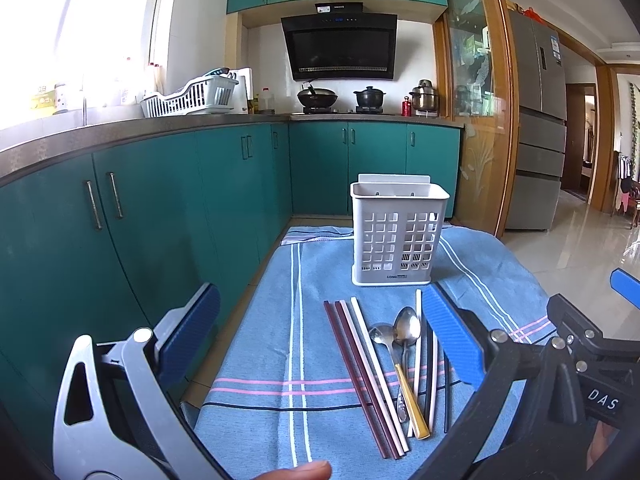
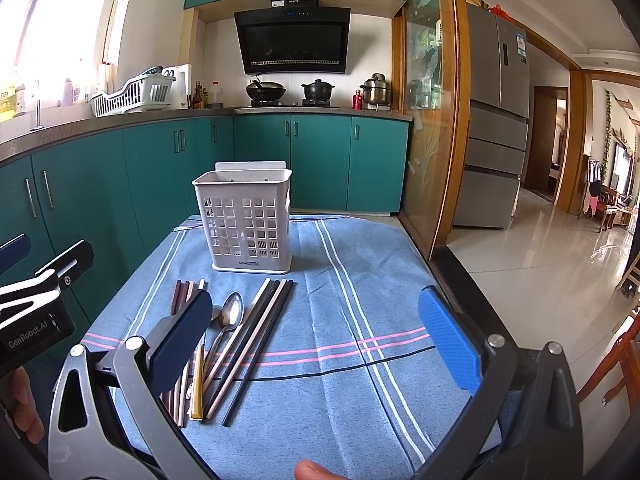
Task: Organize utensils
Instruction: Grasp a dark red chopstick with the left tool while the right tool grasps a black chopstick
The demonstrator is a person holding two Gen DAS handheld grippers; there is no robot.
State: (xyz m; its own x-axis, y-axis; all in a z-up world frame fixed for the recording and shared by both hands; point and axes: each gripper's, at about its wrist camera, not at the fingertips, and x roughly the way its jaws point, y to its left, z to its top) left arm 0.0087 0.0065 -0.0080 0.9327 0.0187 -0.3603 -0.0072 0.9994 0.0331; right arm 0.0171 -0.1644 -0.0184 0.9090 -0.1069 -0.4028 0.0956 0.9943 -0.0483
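Your left gripper (image 1: 320,336) hangs with its jaws spread wide and nothing between them; in the right wrist view its dark body at 9 o'clock reads "GenRobot.AI". Your fingertip (image 1: 304,471) shows at 6 o'clock in the left wrist view.

On the blue striped cloth (image 2: 360,288) the utensils lie in one loose bundle, from left to right in the left wrist view: dark red chopsticks (image 1: 362,380), white chopsticks (image 1: 378,372), two steel spoons (image 1: 406,330), one with a yellow handle (image 1: 410,404), then another white chopstick (image 1: 418,360) and black chopsticks (image 1: 430,376). They overlap and touch one another. The right finger of the left gripper covers the far ends of the black ones.

Beyond the bundle, toward 12 o'clock, the white perforated holder (image 1: 398,232) stands upright on the cloth, apart from the utensils. A small label at its base begins "LONG"; the rest is too small to read.

Your right gripper (image 2: 316,336) is likewise spread wide and grips nothing; its left finger lies over the near part of the bundle in its own view. In the left wrist view its black body at 4 o'clock shows the letters "DAS".

Behind, teal cabinets (image 1: 160,208) run under a counter with a dish rack (image 1: 192,96), a wok (image 1: 317,98) and pots; a range hood (image 1: 340,46) hangs above, a grey fridge (image 1: 538,128) at 2 o'clock.
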